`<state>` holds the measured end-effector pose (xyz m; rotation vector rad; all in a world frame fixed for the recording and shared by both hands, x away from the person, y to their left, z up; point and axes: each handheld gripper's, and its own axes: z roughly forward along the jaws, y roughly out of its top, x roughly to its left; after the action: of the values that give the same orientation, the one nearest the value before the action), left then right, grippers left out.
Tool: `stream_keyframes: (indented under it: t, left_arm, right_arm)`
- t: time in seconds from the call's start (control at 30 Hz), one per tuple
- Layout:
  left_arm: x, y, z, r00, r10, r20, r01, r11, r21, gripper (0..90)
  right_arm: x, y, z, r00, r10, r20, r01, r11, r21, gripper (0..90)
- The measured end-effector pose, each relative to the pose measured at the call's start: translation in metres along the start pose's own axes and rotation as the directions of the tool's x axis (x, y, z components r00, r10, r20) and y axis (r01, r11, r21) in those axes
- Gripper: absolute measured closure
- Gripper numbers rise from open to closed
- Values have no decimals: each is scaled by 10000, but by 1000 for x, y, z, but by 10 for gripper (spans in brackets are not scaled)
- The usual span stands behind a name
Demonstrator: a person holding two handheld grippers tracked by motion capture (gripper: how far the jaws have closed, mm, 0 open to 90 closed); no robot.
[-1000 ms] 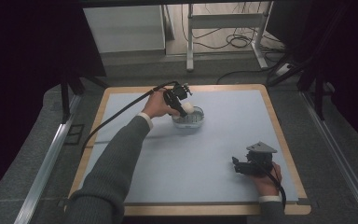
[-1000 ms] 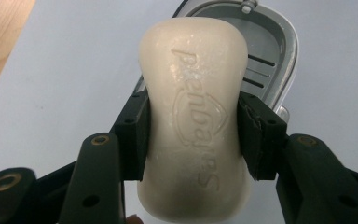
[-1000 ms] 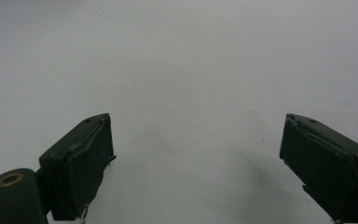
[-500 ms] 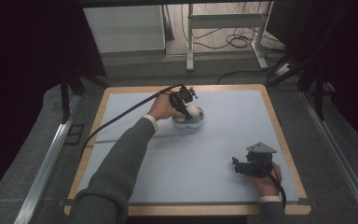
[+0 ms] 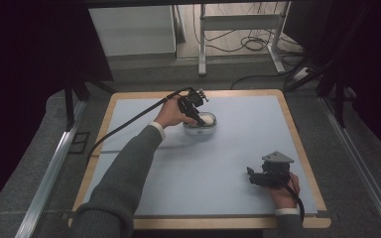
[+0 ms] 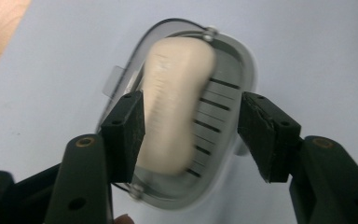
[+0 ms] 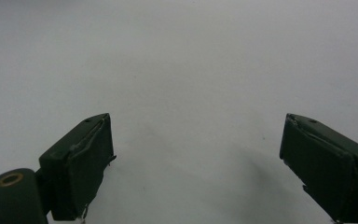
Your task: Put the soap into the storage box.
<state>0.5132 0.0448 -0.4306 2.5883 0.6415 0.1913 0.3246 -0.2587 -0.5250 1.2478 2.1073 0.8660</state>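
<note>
High view: at the lower right of the frame one right gripper (image 5: pixel 252 175) rests on the pale blue table (image 5: pixel 238 148), held by one hand (image 5: pixel 284 193) that comes in from the bottom edge. In the right gripper view its two black jaws stand wide apart over bare table surface, with nothing between them. Farther up, just left of centre, one grey-sleeved forearm (image 5: pixel 124 178) reaches to the left gripper (image 5: pixel 198 118), which points down into one white soap dish (image 5: pixel 201 130). In the left gripper view one cream bar of soap (image 6: pixel 175 102) lies on the slotted tray of the dish (image 6: pixel 223 116), toward the dish's left side. The jaws have just been opening and now stand partly apart; the bar lies between them, just beside the left pad (image 6: pixel 126 133) and apart from the right pad (image 6: pixel 261 133). One black cable (image 5: pixel 129 124) trails from this gripper toward the left of the frame.
</note>
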Motion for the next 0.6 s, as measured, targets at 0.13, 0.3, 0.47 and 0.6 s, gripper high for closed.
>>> stream_keyframes:
  t: [0.13,0.3,0.47,0.6]
  left_arm:
    - [1,-9,-11,9980,-621,116,625,9974,-348,393]
    - [-1,-25,-21,9955,-928,186,939,9930,-716,386]
    - [-6,-44,-33,9939,-1066,276,1090,9877,-1118,383]
    - [-11,-60,-42,9905,-1344,280,1369,9821,-1294,382]
  right_arm:
    - [0,0,0,10000,-28,-14,28,10000,7,94]
    - [2,0,1,10000,-61,-19,61,10000,27,94]
    - [4,1,2,10000,-83,-52,83,10000,33,93]
    - [5,1,2,9999,-113,-14,114,9999,50,94]
